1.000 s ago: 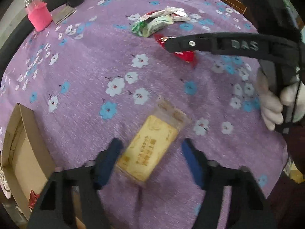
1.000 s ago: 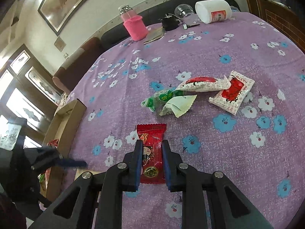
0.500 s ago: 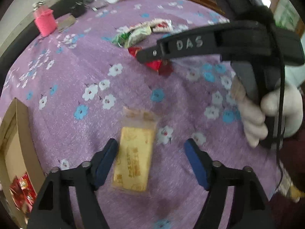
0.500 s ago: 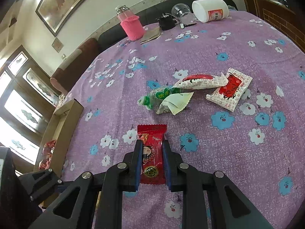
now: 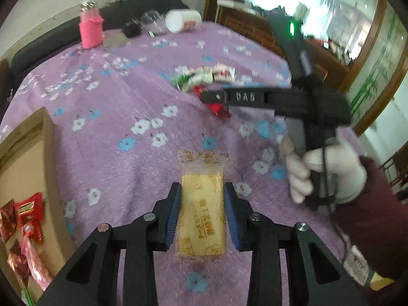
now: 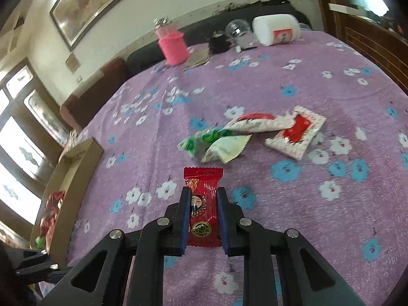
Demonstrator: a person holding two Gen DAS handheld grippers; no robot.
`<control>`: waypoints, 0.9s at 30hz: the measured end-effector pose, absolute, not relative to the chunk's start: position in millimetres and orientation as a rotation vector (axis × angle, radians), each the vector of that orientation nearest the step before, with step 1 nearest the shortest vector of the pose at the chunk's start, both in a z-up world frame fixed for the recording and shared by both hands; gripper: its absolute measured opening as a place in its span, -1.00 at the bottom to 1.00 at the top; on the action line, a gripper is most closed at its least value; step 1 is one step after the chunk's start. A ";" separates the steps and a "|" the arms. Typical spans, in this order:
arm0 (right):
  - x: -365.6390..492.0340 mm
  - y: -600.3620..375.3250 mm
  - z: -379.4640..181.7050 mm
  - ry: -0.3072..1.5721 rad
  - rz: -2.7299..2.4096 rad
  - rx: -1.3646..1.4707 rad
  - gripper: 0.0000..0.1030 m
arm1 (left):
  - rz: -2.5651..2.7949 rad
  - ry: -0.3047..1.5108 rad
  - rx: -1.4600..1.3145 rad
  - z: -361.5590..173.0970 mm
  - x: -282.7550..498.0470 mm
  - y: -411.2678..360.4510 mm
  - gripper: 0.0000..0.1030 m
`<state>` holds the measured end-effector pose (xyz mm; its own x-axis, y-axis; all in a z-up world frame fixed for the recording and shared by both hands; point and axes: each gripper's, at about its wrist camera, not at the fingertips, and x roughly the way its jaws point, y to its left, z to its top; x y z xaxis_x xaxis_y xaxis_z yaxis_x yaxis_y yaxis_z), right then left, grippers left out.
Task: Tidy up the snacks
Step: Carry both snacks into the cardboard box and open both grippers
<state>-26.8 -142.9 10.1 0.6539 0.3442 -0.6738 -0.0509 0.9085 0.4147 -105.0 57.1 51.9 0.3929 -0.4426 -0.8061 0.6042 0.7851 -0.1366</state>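
Observation:
A yellow snack packet (image 5: 202, 216) in clear wrap sits between the blue pads of my left gripper (image 5: 202, 188). The jaws are closing and both pads press on its sides, just above the purple flowered tablecloth (image 5: 127, 102). My right gripper (image 6: 203, 193) is shut on a red snack packet (image 6: 202, 178), whose crimped top sticks out ahead of the fingers. In the left wrist view that gripper reaches in from the right, held by a white-gloved hand (image 5: 329, 176), with the red packet (image 5: 219, 108) under its tip.
A cardboard box (image 5: 25, 153) at the table's left edge holds several red packets (image 5: 28, 214). A loose pile of green, white and red snacks (image 6: 229, 137) lies mid-table. A pink bottle (image 6: 173, 46), a clear cup and a white jar (image 6: 276, 32) stand at the far edge.
My left gripper's jaws came together on the yellow packet, which now lies straight between the pads, and the view tilted up. The right gripper kept its hold on the red packet.

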 end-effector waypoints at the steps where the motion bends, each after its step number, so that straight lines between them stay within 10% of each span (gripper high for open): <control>1: -26.6 -145.9 9.1 0.833 0.229 0.397 -0.61 | -0.671 0.947 0.174 56.8 -107.7 62.1 -0.37; 27: -20.1 50.8 97.5 0.856 0.598 0.293 -0.58 | -0.282 0.842 -0.083 105.2 -32.2 281.5 -0.36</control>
<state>-20.2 50.8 97.5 0.5059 0.6013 -0.6185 -0.3742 0.7990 0.4707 -32.2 281.5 105.2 0.6310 -0.2790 -0.7239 0.2136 0.9595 -0.1836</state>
